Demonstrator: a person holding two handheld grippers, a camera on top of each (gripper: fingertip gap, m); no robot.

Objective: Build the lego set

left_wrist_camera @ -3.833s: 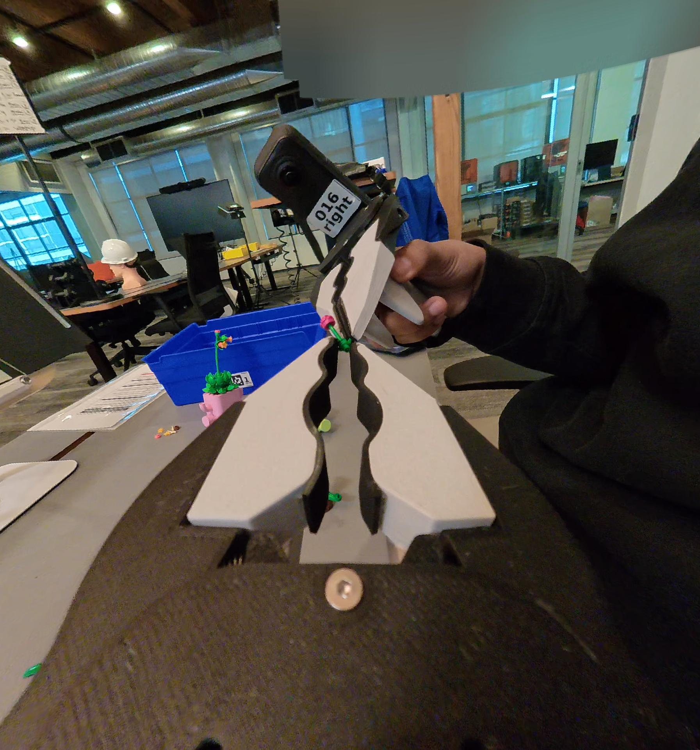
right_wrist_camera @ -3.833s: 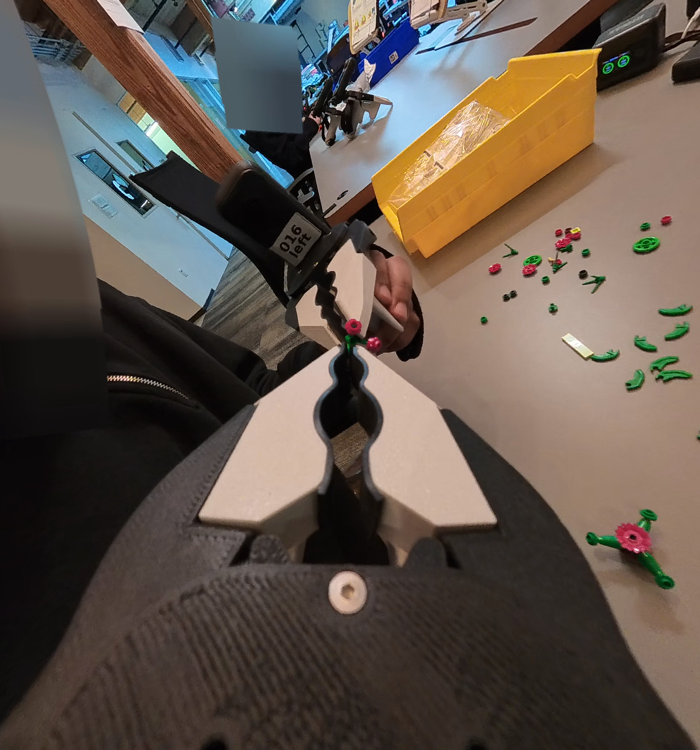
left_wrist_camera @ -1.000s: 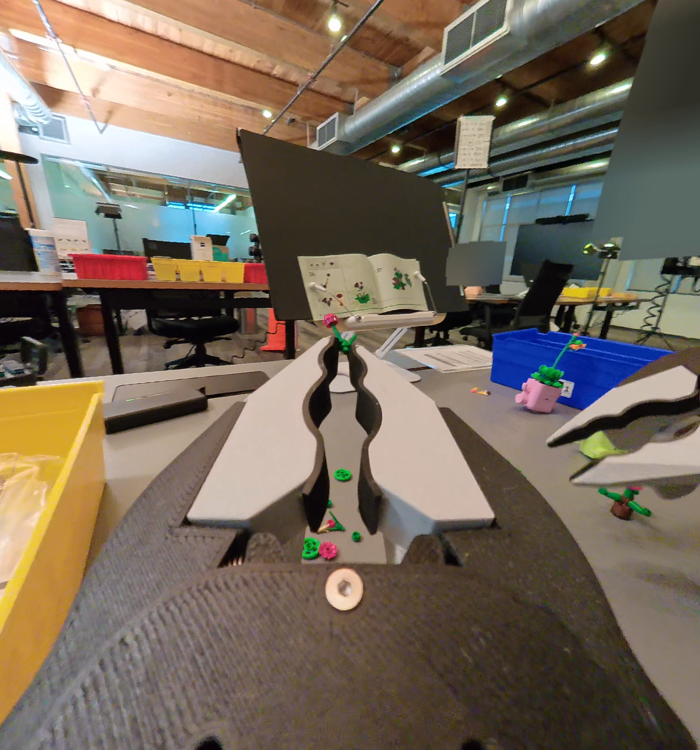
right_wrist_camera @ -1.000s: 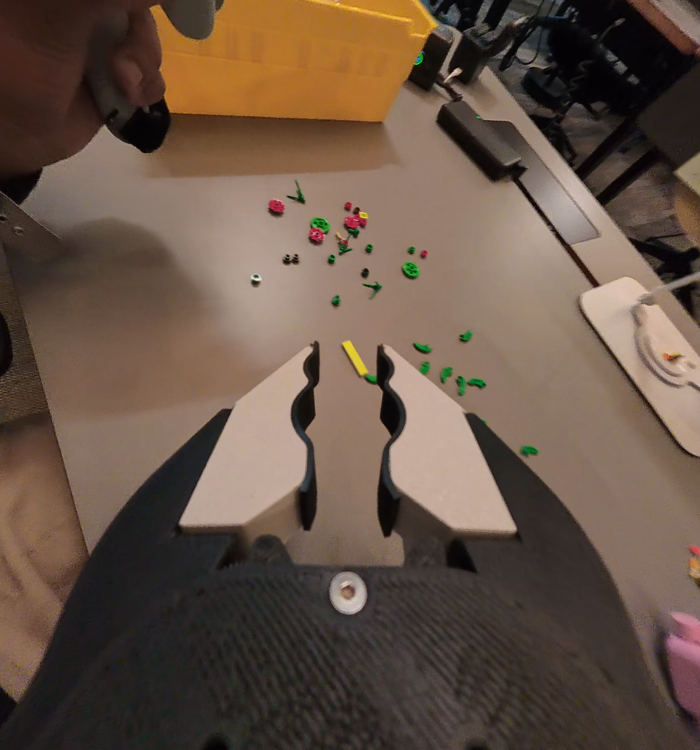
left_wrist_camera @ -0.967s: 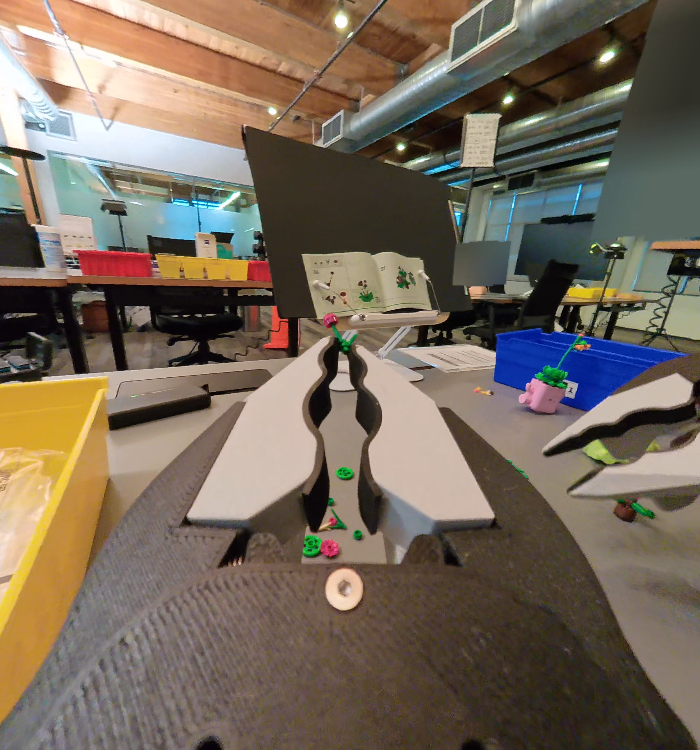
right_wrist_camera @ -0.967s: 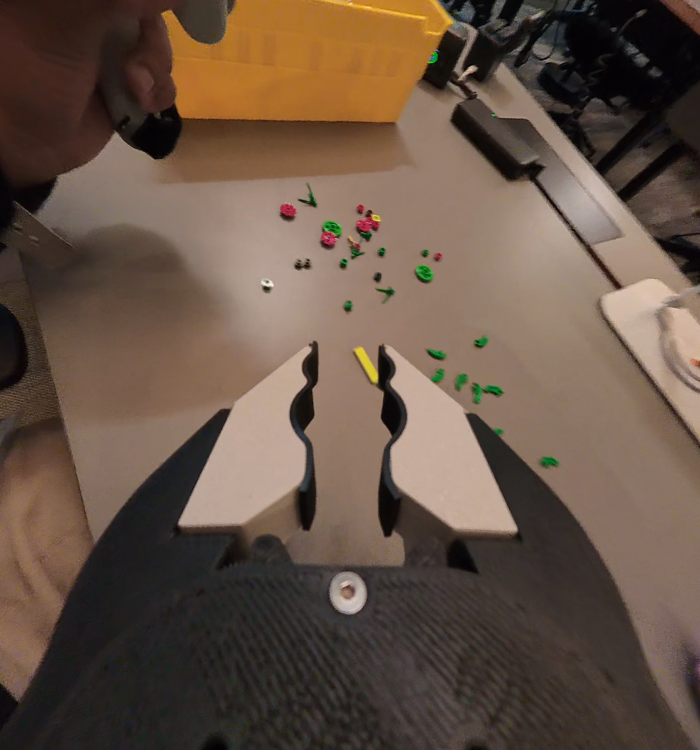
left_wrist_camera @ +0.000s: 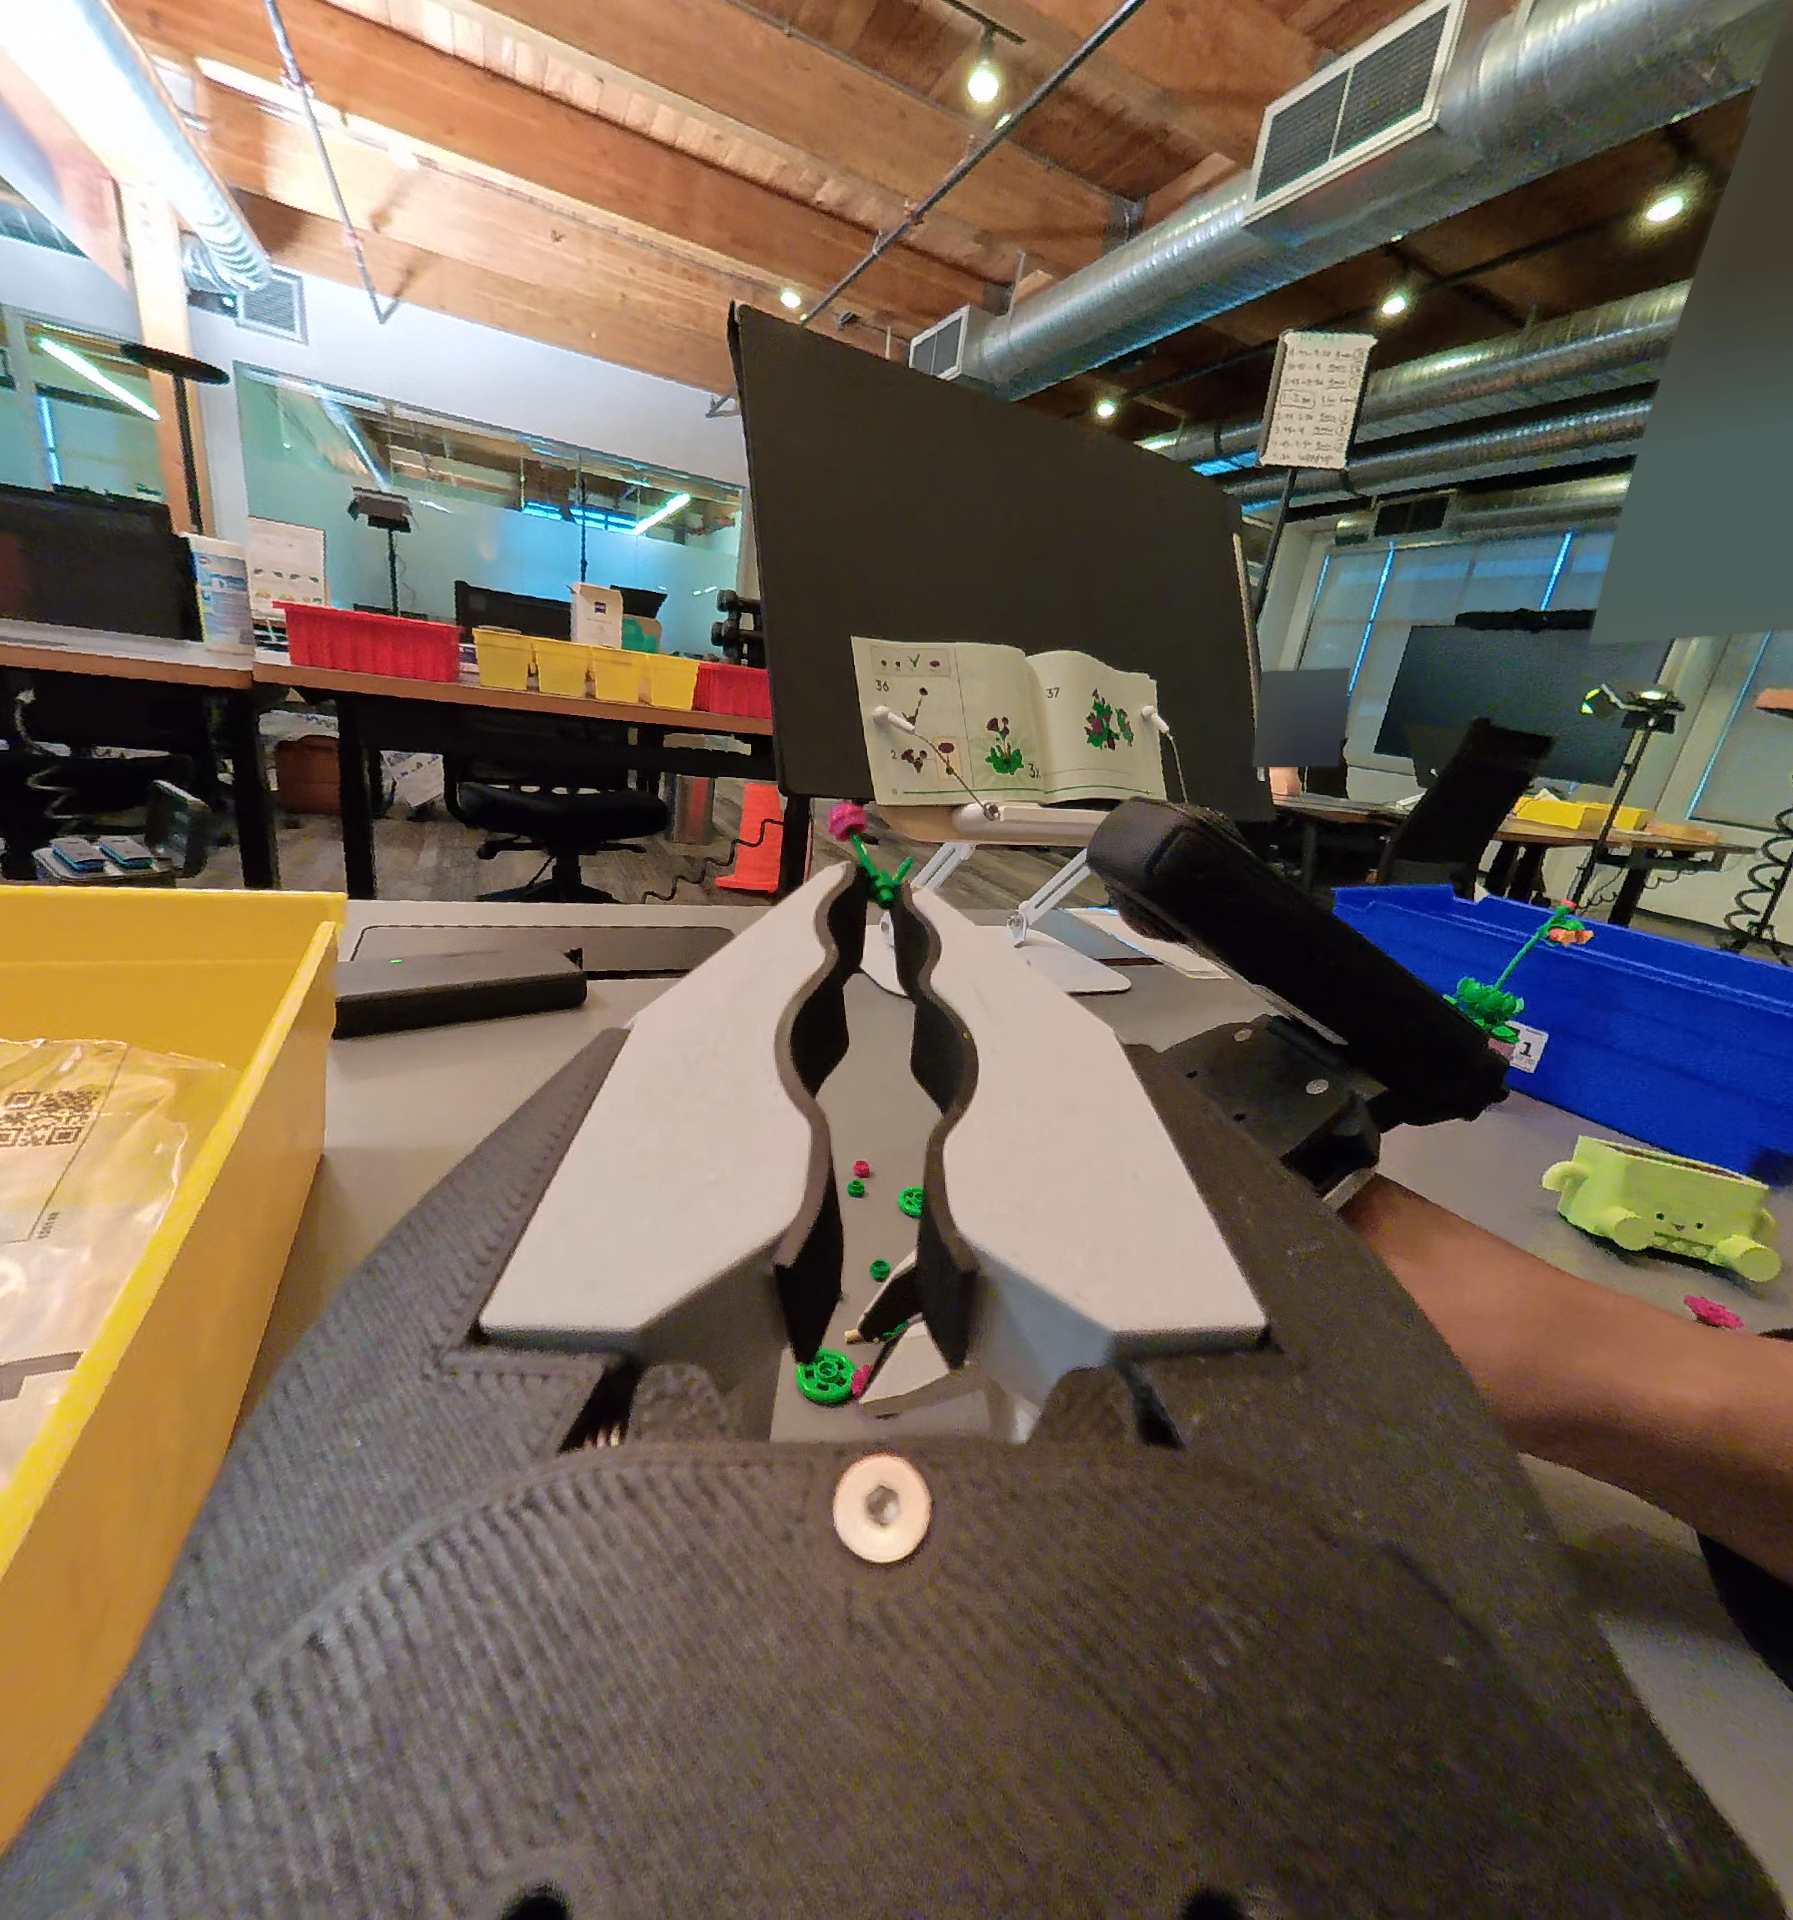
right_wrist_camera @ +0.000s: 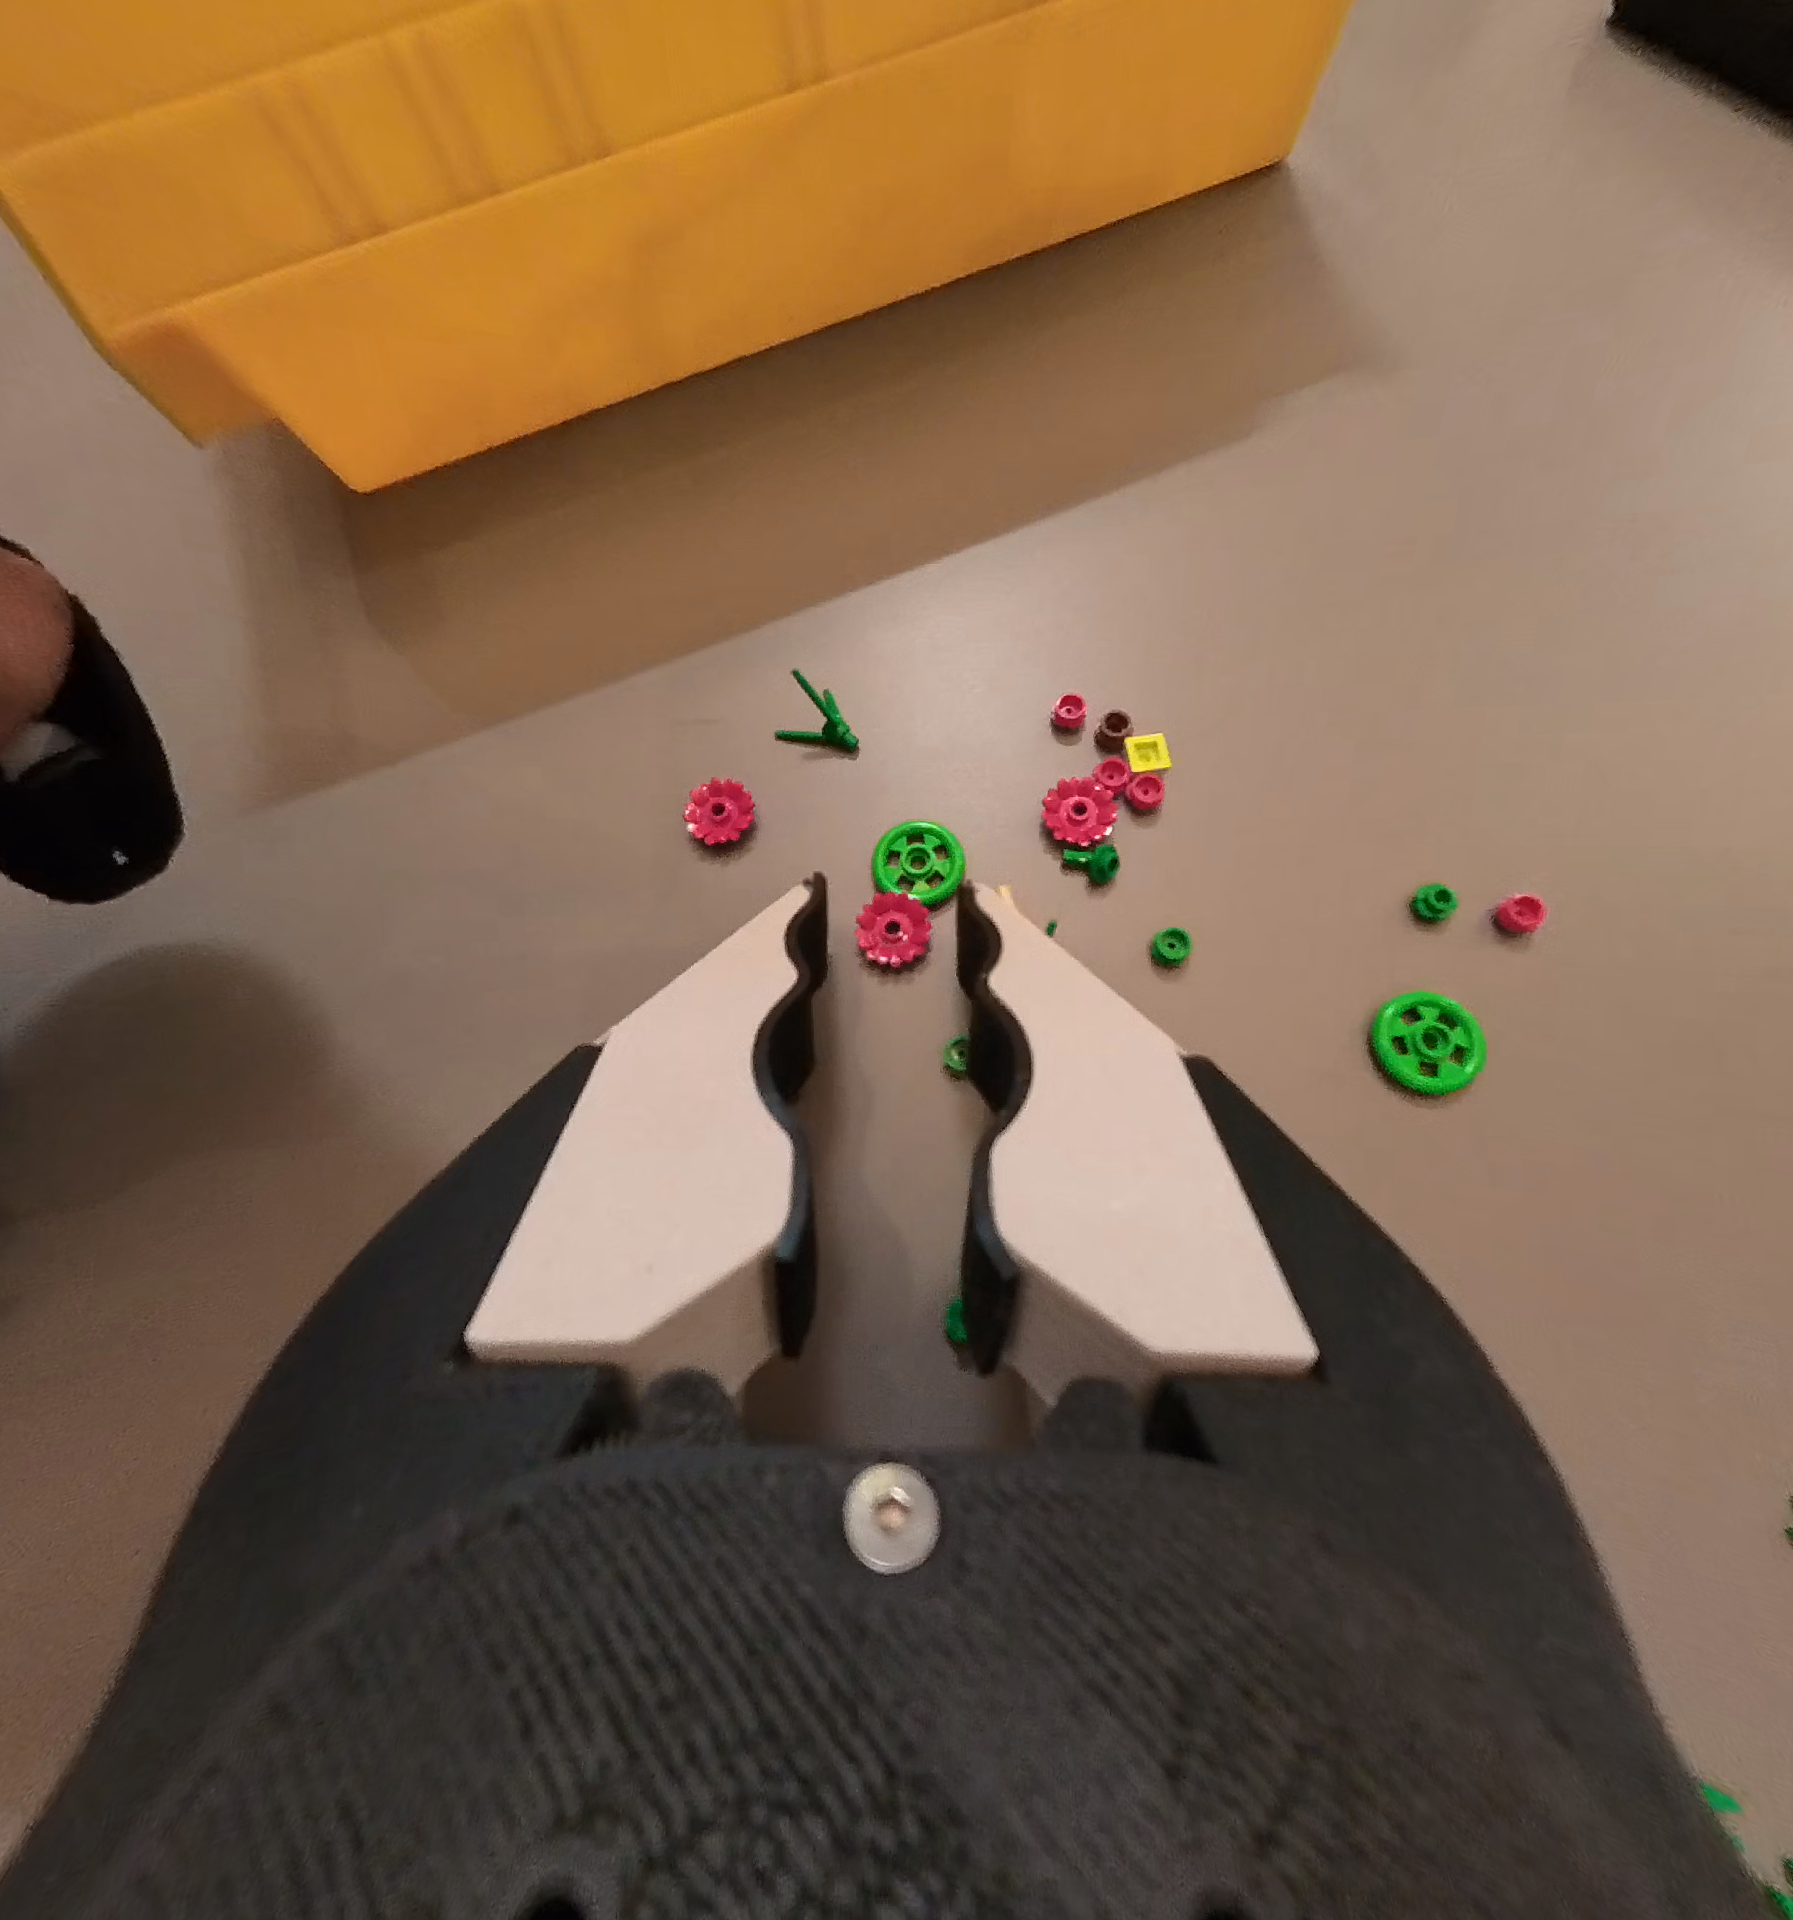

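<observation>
A small green flower stem (left_wrist_camera: 876,873) topped with a magenta bud stands clamped at the very tips of the left tongs (left_wrist_camera: 879,896), held above the counter (left_wrist_camera: 435,1101) in front of the open instruction booklet (left_wrist_camera: 1006,722). The right tongs (right_wrist_camera: 890,902) are parted and hold nothing, their tips just above a magenta flower piece (right_wrist_camera: 892,930) that lies touching a green wheel piece (right_wrist_camera: 919,860) on the counter, near the yellow bin (right_wrist_camera: 601,239). Only the left wrist view shows the booklet, the blue bin (left_wrist_camera: 1640,1023) and the lime-green pot (left_wrist_camera: 1661,1205) in front of it; only the right wrist view shows the scattered magenta and green pieces clearly
</observation>
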